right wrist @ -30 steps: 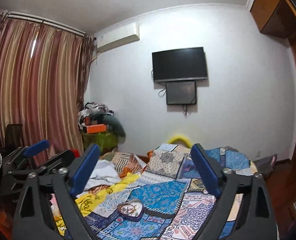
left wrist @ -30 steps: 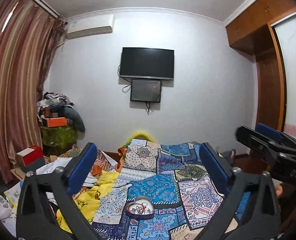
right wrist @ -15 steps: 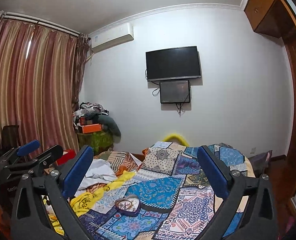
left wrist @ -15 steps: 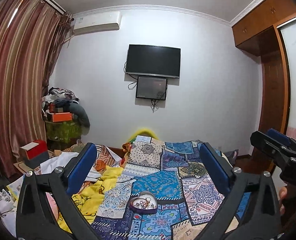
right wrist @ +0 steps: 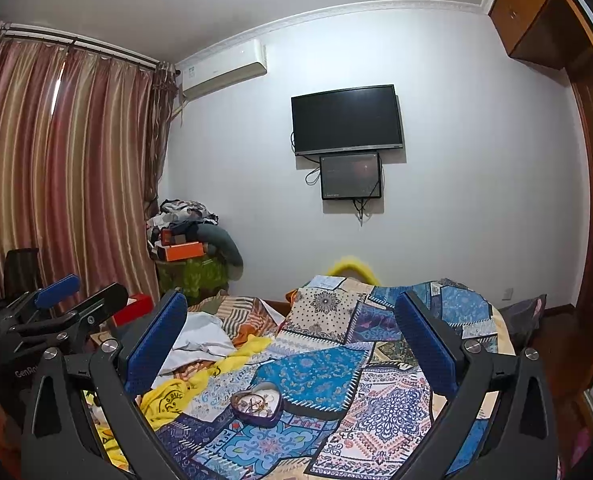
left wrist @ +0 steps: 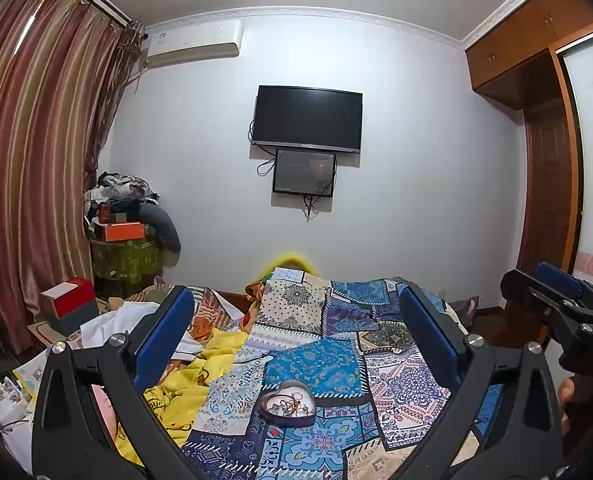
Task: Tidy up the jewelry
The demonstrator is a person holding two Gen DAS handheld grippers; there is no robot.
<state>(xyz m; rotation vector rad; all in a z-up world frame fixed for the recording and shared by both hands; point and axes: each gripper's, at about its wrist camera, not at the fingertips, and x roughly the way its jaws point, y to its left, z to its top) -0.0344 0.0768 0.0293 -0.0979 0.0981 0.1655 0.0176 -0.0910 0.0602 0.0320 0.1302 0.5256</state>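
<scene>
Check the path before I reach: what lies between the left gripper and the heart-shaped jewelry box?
Nothing but patchwork bedspread. In the left wrist view the left gripper is open above the heart-shaped jewelry box, with no object between.

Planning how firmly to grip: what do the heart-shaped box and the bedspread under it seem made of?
The heart-shaped box looks like thin metal tin with a dark purple glossy finish, judging by its pale shiny inner wall; plastic is possible. The bedspread is soft printed patchwork cloth, matte and creased.

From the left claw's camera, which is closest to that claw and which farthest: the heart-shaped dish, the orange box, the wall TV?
1. Heart-shaped dish, on the quilt between the left claw's fingers.
2. Orange box, on the corner pile, left.
3. Wall TV, on the far wall.
</scene>
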